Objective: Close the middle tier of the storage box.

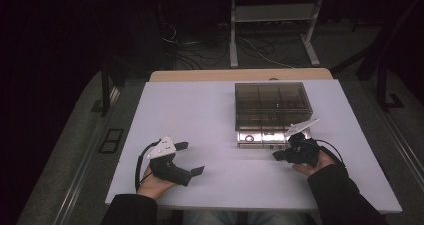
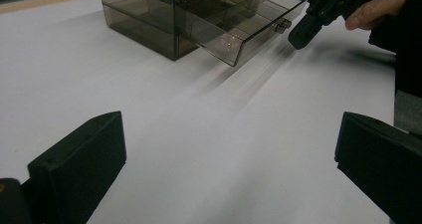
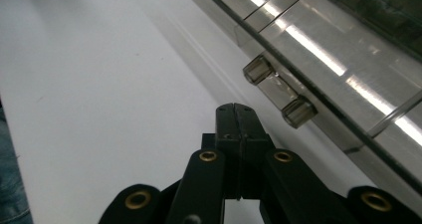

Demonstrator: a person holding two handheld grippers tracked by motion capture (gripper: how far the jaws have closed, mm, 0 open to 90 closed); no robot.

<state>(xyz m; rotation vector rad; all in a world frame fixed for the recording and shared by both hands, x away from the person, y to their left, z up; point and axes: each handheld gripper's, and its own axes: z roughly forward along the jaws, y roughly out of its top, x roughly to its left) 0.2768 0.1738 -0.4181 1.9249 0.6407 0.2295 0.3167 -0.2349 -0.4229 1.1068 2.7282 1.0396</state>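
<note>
**Closing in on the drawer handle: right tongs pressed together, left tongs wide apart**

Seen in the right gripper view, the right tongs [image 3: 234, 115] are pressed fully together, pad against pad, with nothing held between them. Their tips are placed just beside the drawer handle [image 3: 279, 97], a small smoky bar with two rounded ends, but a gap is kept; no contact is observed. In the high view the right tongs [image 1: 276, 156] are pointed leftward along the front of the drawer, and the right hand [image 1: 315, 162] is noted beneath the gripper body, with a dark sleeve behind it.

The left tongs [image 2: 229, 159] are held wide apart in the left gripper view, one jaw at each lower corner, with bare desk between them and nothing gripped. In the high view the left tongs [image 1: 190, 157] are seen resting low over the desk, well apart from the box, carried by the left hand [image 1: 155, 181].

The drawer [image 1: 265, 137] is found pulled partly out of the bottom of the organiser box [image 1: 272, 105], a smoky transparent box divided into compartments. From the left gripper view a small bright object can be made out inside the drawer [image 2: 239, 32], too small to identify. The box is set on the far right part of the white desk [image 1: 200, 115].
</note>
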